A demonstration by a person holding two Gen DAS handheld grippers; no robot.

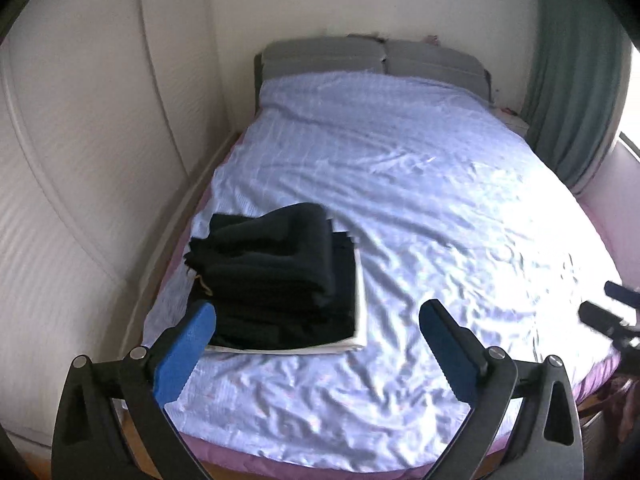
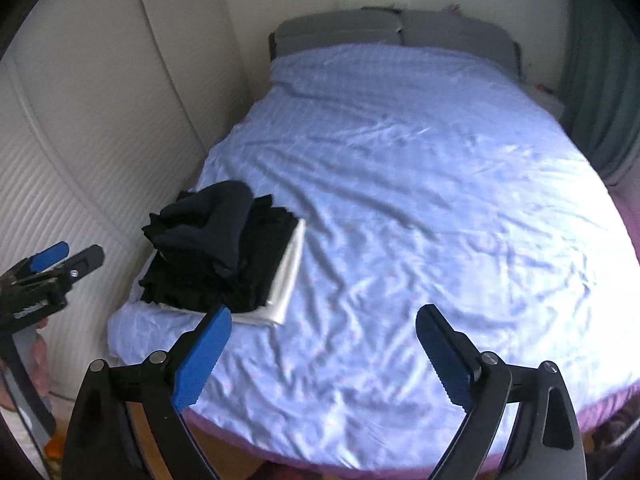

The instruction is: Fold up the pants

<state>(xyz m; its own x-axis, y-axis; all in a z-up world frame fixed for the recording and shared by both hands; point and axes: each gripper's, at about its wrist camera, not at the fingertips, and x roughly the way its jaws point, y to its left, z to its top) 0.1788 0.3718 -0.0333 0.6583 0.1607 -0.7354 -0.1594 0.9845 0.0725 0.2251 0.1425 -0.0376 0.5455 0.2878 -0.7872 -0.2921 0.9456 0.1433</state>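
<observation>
A stack of folded dark pants (image 1: 276, 280) sits on a folded white cloth (image 1: 360, 320) at the near left of the bed; it also shows in the right wrist view (image 2: 212, 252). My left gripper (image 1: 316, 312) is open and empty, held above the bed's foot, just right of the stack. My right gripper (image 2: 324, 320) is open and empty, over the near middle of the bed. The left gripper shows at the left edge of the right wrist view (image 2: 60, 260). The right gripper shows at the right edge of the left wrist view (image 1: 608, 312).
The bed has a wrinkled light blue cover (image 1: 400, 200) over a purple sheet (image 1: 320, 460). Grey pillows (image 1: 360, 58) lie at the head. A white wardrobe (image 1: 80, 160) stands close on the left. A green curtain (image 1: 576, 92) hangs at the right.
</observation>
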